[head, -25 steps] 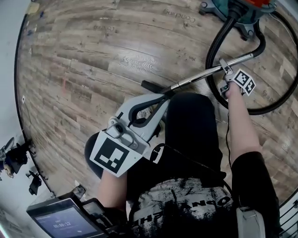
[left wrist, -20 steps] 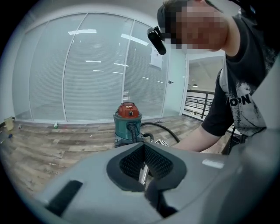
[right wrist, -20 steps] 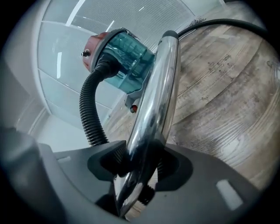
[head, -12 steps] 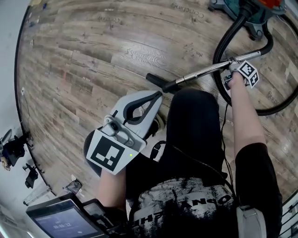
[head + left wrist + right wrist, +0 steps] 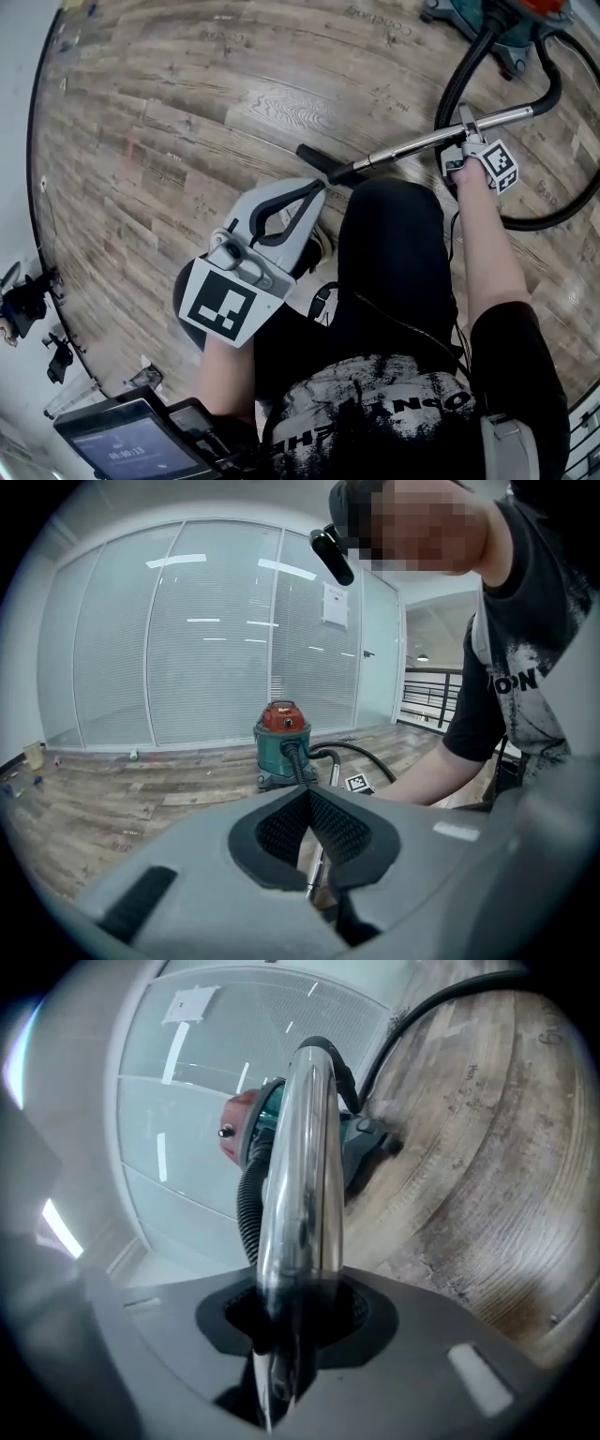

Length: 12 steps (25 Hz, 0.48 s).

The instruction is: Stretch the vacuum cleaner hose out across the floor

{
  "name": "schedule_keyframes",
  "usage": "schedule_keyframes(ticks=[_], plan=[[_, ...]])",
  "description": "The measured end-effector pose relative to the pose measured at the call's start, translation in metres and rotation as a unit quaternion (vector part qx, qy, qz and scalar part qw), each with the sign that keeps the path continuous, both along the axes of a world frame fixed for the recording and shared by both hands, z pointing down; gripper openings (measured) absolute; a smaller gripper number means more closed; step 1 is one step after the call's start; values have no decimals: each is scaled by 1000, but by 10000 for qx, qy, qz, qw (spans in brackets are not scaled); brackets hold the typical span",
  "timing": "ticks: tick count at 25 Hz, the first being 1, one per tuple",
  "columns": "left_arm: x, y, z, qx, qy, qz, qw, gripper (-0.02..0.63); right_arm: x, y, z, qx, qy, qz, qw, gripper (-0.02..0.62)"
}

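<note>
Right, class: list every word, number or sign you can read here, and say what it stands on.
"ON": fragment of white print on the person's black T-shirt.
Dark handheld screen: digits, too small.
Brown wooden floor: faint print, blurred.
White paper sheet on glass wall: unreadable.

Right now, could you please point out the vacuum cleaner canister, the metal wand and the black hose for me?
vacuum cleaner canister (image 5: 278,752): left gripper view, its teal body.
metal wand (image 5: 422,142): head view, the middle of the shiny tube.
black hose (image 5: 462,73): head view, the stretch nearest the canister.
</note>
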<state>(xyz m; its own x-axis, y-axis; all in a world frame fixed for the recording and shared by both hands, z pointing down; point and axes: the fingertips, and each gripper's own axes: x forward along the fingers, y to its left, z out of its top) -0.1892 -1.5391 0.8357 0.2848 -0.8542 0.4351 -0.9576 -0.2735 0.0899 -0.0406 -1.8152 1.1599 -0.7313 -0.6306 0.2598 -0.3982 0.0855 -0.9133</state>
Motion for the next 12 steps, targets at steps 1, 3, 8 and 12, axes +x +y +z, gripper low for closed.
schedule_keyframes(ticks=[1,3,8,12], plan=[[0,1,0,-5,-24,27,10000,2,-3,3,-11,152,-30,-36,9999,118],[-2,1,-1,37,-32,73,10000,2,-6,10,-32,406,-101,-80,9991,118],[-20,-10,3,265,195,268,9991,2,-12,23,-74,793,-445,147,9957,118],[-34,-32,-10,400,300,684,9964,2,-21,28,-126,831,-684,501,9929,118]])
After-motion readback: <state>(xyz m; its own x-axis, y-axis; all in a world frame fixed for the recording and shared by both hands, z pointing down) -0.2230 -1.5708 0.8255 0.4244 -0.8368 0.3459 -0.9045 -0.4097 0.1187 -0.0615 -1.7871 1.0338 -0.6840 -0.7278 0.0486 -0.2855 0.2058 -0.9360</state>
